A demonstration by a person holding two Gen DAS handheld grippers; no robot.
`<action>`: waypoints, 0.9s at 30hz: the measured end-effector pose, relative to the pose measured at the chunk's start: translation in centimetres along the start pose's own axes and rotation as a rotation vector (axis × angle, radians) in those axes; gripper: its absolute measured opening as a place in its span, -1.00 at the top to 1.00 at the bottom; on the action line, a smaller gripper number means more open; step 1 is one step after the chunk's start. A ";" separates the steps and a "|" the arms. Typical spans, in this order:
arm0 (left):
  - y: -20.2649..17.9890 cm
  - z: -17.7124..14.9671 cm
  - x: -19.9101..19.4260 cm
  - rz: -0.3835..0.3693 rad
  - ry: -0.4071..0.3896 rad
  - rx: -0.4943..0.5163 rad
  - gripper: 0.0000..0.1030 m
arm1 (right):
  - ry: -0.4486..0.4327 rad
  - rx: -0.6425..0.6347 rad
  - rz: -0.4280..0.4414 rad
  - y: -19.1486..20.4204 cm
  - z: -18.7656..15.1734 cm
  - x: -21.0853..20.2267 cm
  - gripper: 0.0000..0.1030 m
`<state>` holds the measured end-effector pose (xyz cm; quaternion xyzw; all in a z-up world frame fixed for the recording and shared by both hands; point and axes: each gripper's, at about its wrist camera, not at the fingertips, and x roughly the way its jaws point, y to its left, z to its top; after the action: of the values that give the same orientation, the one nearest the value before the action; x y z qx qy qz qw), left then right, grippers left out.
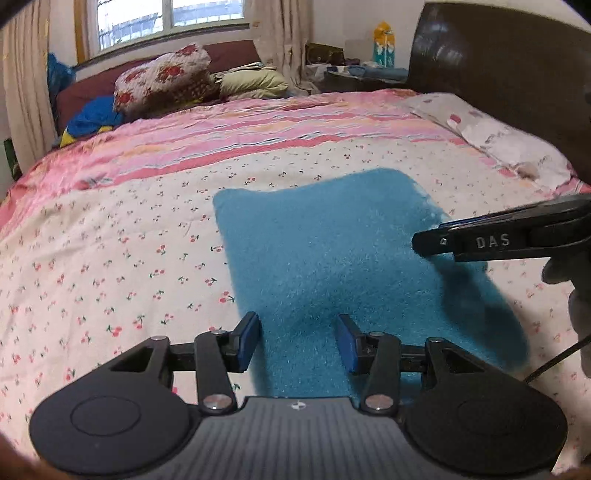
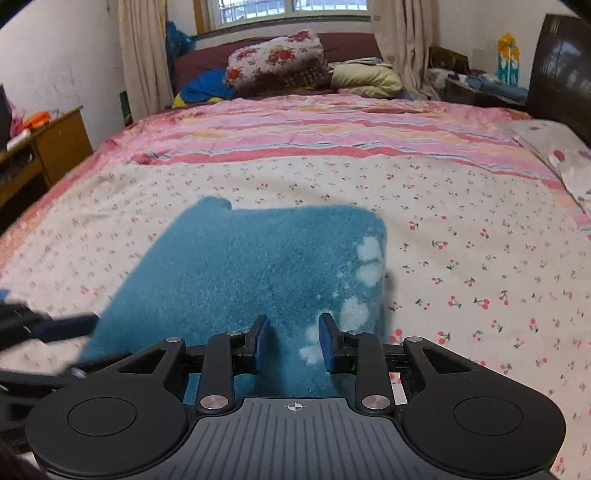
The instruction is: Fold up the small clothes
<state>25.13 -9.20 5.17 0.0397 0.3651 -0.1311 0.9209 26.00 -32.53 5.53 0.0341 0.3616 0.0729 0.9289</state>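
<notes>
Teal fleece cloth (image 1: 332, 258) spread flat on the cherry-print bedsheet (image 1: 110, 258), roughly mid-bed, with pale paw-like patches (image 2: 364, 273) along its right edge in the right wrist view. Left gripper (image 1: 297, 341) poised low over the near edge of the cloth, blue-padded fingers (image 1: 247, 336) set wide apart, nothing between them. Right gripper (image 2: 293, 343) likewise low over the near right part of the cloth, blue pads (image 2: 328, 343) spread with a clear gap, holding nothing; seen side-on in the left wrist view (image 1: 428, 243) as a black arm marked "DAS", its tip over the cloth's right side and casting a shadow on the fleece. Further back, a pink striped cover (image 1: 258, 125) across the bed, then a flower-print quilt bundle (image 1: 162, 81), a pale yellow pillow (image 1: 255, 83) and a blue garment (image 1: 92, 118) near the window (image 1: 166, 18). Dark wooden headboard (image 1: 498, 74) at right, wooden cabinet (image 2: 48, 147) at left in the right wrist view
</notes>
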 end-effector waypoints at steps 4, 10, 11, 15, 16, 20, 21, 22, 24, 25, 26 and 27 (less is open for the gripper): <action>0.3 -0.1 -0.6 -0.003 -0.003 -0.026 0.03 | -0.037 0.010 0.010 -0.1 -0.7 -2.0 0.40; -0.3 -0.5 -0.4 0.026 0.034 -0.020 0.01 | -0.007 -0.033 -0.032 0.8 -2.0 -2.4 0.39; -0.4 -0.5 -0.6 0.026 0.035 -0.021 0.01 | -0.018 -0.025 -0.028 0.9 -1.9 -2.9 0.39; -0.6 -0.7 -1.0 0.032 0.040 -0.023 0.00 | -0.041 -0.024 -0.001 1.3 -2.1 -4.5 0.32; -0.7 -0.8 -1.0 0.036 0.041 -0.023 0.00 | -0.030 -0.043 -0.008 1.5 -2.4 -4.4 0.25; -1.0 -1.0 -1.2 0.049 0.045 -0.015 -0.01 | 0.016 -0.065 -0.044 1.9 -3.5 -3.7 0.23; -1.1 -1.1 -1.2 0.050 0.045 -0.013 -0.01 | 0.016 -0.053 -0.037 1.7 -3.6 -3.7 0.23; -1.1 -1.1 -1.2 0.050 0.047 -0.013 -0.01 | 0.015 -0.036 -0.032 1.5 -3.6 -3.8 0.23; -1.1 -1.1 -1.3 0.051 0.049 -0.014 -0.01 | 0.010 -0.012 -0.021 1.1 -3.7 -4.0 0.23; -1.1 -1.1 -1.3 0.052 0.051 -0.015 -0.01 | 0.010 -0.011 -0.020 1.1 -3.8 -4.1 0.23; -1.2 -1.1 -1.4 0.052 0.051 -0.016 -0.01 | 0.010 -0.012 -0.022 1.1 -3.9 -4.2 0.23; -1.2 -1.1 -1.4 0.053 0.051 -0.018 -0.02 | 0.009 -0.013 -0.021 1.2 -4.0 -4.4 0.23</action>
<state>23.06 -9.86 5.38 0.0442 0.3885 -0.1023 0.9147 19.97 -31.97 5.68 0.0237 0.3657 0.0656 0.9281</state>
